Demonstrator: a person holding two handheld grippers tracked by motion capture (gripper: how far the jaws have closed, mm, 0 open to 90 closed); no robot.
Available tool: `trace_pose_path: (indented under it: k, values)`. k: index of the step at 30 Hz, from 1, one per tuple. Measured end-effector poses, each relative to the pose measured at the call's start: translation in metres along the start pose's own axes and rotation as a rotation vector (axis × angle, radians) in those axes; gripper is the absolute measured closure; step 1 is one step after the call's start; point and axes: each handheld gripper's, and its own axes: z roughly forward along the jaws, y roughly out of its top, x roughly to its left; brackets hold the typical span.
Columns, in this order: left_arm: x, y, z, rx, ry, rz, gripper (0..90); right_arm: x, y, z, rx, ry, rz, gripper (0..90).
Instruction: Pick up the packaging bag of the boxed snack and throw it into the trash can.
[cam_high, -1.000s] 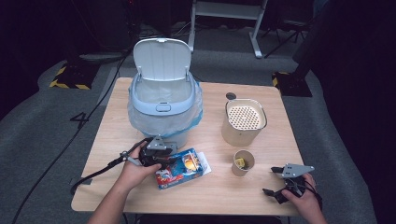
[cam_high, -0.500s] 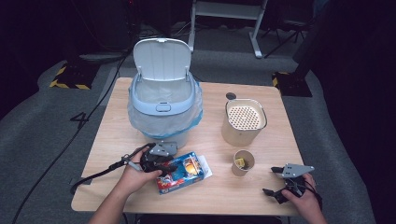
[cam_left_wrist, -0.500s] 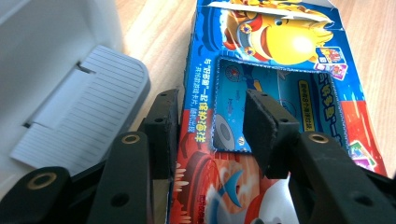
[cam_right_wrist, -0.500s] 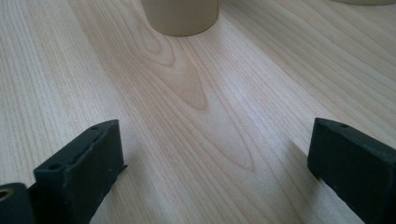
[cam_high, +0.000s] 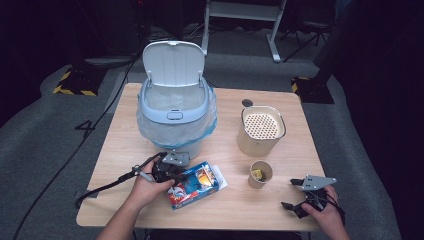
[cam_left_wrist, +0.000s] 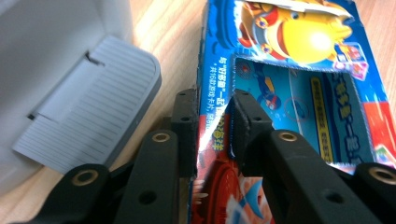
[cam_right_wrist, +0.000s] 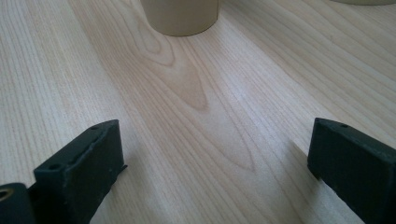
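A blue cardboard toy box with a cartoon print and a clear window lies flat on the table in front of the bin. My left gripper sits at the box's left end. Its jaws have just been closing, and the two black pads now pinch the box's side wall between them. My right gripper rests low at the table's front right corner, jaws wide apart over bare wood, holding nothing.
A pale blue pedal bin with its lid up and a liner stands at the back left; its grey pedal is just beside the box. A beige canister and a small paper cup stand to the right.
The left gripper's jaws have narrowed onto the box's left end. Both hands and the box stay where they were.
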Motion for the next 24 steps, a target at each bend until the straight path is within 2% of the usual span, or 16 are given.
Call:
trace_pose_path:
  k: [4,9,11,13,14,17,19,20,22,24]
  values:
    - [-0.005,0.003,-0.011,-0.104,-0.024,0.001,75.0,0.0,0.0,0.0,0.0,0.0,0.0,3.5]
    - [-0.008,0.005,-0.033,-0.225,-0.021,0.004,75.0,0.0,0.0,0.0,0.0,0.0,0.0,3.5]
    - [-0.009,0.005,-0.036,-0.243,-0.02,0.001,75.1,0.0,0.0,0.0,0.0,0.0,0.0,3.4]
    - [-0.009,0.006,-0.045,-0.292,-0.019,-0.002,75.1,0.0,0.0,0.0,0.0,0.0,0.0,3.5]
    - [-0.009,0.007,-0.051,-0.325,-0.012,-0.001,75.1,0.0,0.0,0.0,0.0,0.0,0.0,3.5]
    - [-0.012,0.014,-0.067,-0.366,0.042,0.026,75.2,0.0,0.0,0.0,0.0,0.0,0.0,3.5]
    - [-0.013,0.016,-0.07,-0.384,0.043,0.029,75.2,0.0,0.0,0.0,0.0,0.0,0.0,3.5]
    - [-0.016,0.021,-0.078,-0.423,0.051,0.031,75.2,0.0,0.0,0.0,0.0,0.0,0.0,3.5]
    - [-0.018,0.027,-0.086,-0.458,0.067,0.03,75.3,0.0,0.0,0.0,0.0,0.0,0.0,3.5]
    - [-0.019,0.031,-0.093,-0.496,0.065,0.024,75.7,0.0,0.0,0.0,0.0,-0.001,0.0,3.5]
